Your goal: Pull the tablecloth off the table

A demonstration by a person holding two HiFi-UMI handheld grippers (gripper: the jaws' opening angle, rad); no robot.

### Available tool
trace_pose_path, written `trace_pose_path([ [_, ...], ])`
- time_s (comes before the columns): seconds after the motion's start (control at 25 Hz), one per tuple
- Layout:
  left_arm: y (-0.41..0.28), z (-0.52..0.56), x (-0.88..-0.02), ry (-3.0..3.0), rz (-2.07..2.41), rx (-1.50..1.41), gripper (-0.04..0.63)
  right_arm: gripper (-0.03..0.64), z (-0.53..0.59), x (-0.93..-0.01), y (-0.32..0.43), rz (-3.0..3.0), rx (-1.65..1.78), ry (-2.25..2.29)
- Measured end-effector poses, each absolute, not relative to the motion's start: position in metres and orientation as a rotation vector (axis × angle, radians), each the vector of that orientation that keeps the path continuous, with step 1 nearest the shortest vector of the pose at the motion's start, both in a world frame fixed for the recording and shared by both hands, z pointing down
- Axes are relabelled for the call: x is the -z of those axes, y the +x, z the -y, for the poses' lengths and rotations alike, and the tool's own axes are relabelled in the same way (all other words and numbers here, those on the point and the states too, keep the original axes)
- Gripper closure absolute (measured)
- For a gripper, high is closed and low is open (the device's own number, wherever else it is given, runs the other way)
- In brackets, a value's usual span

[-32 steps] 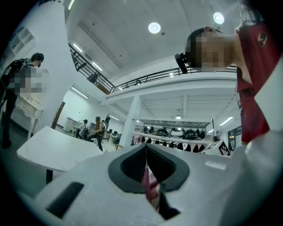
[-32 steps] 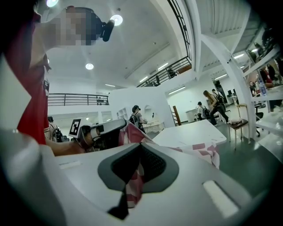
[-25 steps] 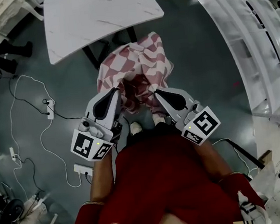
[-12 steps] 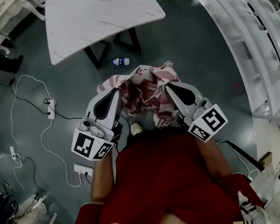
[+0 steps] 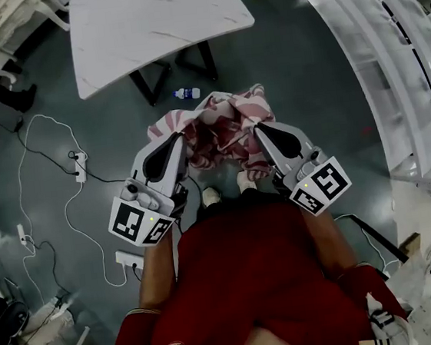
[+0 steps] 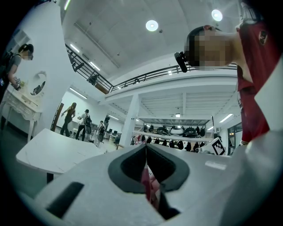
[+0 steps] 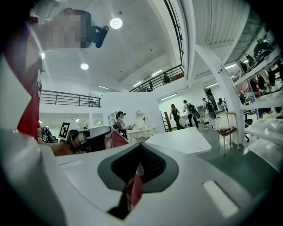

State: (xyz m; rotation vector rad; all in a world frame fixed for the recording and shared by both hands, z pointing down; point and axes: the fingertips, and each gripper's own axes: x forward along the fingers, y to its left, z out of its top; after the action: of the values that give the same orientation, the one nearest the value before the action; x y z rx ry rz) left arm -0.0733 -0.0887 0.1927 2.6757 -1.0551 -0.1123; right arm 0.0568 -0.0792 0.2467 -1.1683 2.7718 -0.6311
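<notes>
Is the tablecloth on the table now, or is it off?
Off. The tablecloth hangs bunched from the left tongs and the right tongs, both shut on it; the white table shows no cloth.

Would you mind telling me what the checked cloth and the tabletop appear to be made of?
The checked cloth looks like soft woven fabric with a matte finish: it bunches into limp folds and creases. The tabletop looks hard and smooth, white with thin grey veins, so marble or a marble-look laminate; the view cannot settle which.
</notes>
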Motion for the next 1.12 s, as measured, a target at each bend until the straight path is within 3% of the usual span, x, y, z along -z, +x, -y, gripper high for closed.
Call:
trace_pose_path([
  [1.12,-0.068,0.093,-0.179,2.676,1.077,0.117,0.586,0.603,0.086,-0.233,0.060,-2.821,0.565,-1.144],
])
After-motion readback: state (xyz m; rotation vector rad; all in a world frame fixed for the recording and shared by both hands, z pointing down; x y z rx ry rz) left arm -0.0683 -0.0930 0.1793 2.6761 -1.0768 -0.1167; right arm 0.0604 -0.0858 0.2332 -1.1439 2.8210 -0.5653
